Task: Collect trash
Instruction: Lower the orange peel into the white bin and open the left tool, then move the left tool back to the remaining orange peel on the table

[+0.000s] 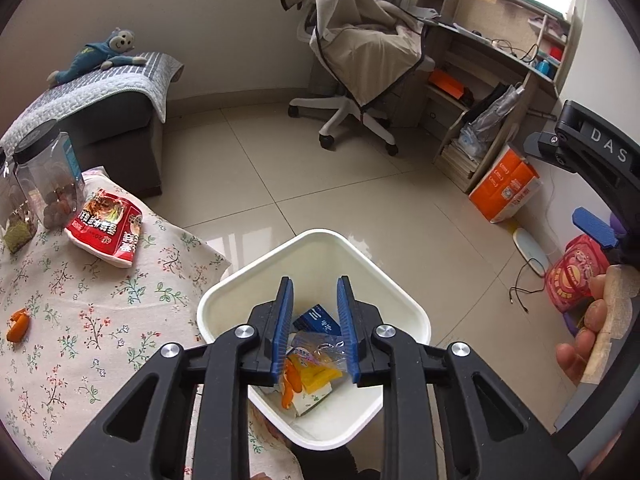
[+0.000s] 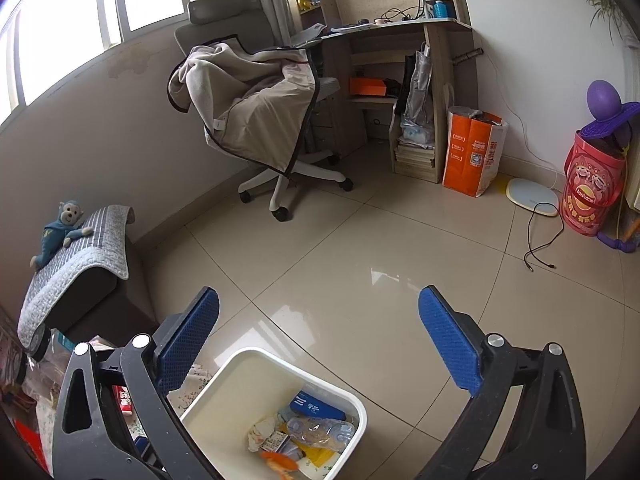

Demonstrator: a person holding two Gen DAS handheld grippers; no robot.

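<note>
A white trash bin (image 1: 384, 284) stands on the floor beside the table; it also shows in the right wrist view (image 2: 224, 396). It holds a blue box (image 1: 316, 317), clear wrappers, yellow packaging and orange peel (image 1: 289, 384). My left gripper (image 1: 314, 328) hangs open and empty right above the bin. My right gripper (image 2: 320, 336) is wide open and empty, above the floor beyond the bin; it also shows at the right edge of the left wrist view (image 1: 596, 228). A red snack bag (image 1: 106, 228) and an orange peel piece (image 1: 18, 324) lie on the floral tablecloth (image 1: 80, 320).
Clear jars (image 1: 48, 180) stand at the table's far left. A grey sofa with a toy monkey (image 1: 96, 54) is behind. An office chair (image 1: 360, 60), a desk, an orange bag (image 1: 504, 184), a red bucket (image 2: 592, 188) and a loose cable (image 2: 540, 240) occupy the floor.
</note>
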